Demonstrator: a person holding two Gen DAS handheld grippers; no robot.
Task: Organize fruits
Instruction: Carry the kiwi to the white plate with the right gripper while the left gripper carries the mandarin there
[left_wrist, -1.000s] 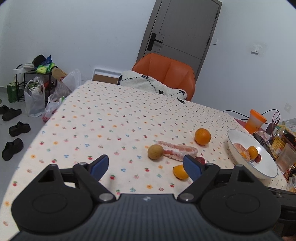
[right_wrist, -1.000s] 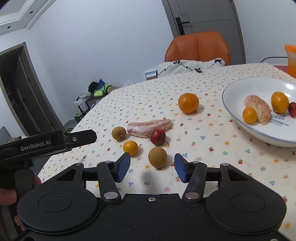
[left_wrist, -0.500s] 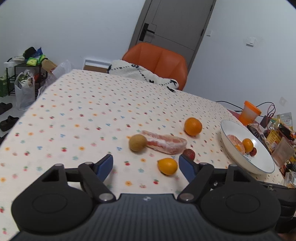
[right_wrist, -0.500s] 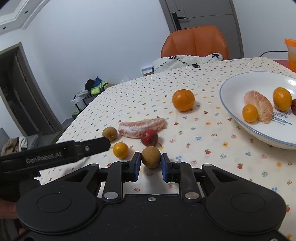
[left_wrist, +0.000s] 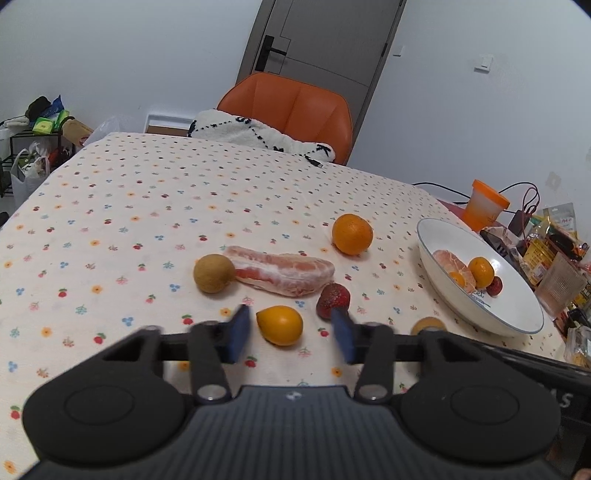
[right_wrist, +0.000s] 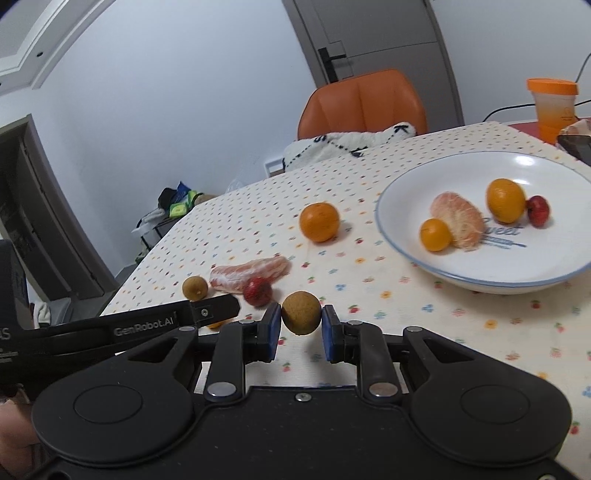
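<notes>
My right gripper (right_wrist: 299, 321) is shut on a round brown fruit (right_wrist: 301, 313), held just above the cloth. My left gripper (left_wrist: 291, 332) is open, its blurred blue pads on either side of a small yellow-orange fruit (left_wrist: 280, 325) lying on the table. Beyond it lie a red fruit (left_wrist: 333, 301), a peeled pomelo segment (left_wrist: 284, 273), another brown fruit (left_wrist: 213, 273) and an orange (left_wrist: 352, 234). The white bowl (right_wrist: 480, 284) at the right holds a pomelo piece, two small oranges and a red fruit.
An orange chair (left_wrist: 291, 107) with a white blanket stands at the far table edge. An orange cup (left_wrist: 484, 205), a glass (left_wrist: 559, 286), cables and snack packets crowd the right side behind the bowl. The left gripper's body (right_wrist: 147, 325) reaches in beside my right gripper.
The left gripper moved forward and its fingers narrowed around the small yellow-orange fruit. The right gripper closed on the brown fruit and lifted it, and the bowl is nearer.
</notes>
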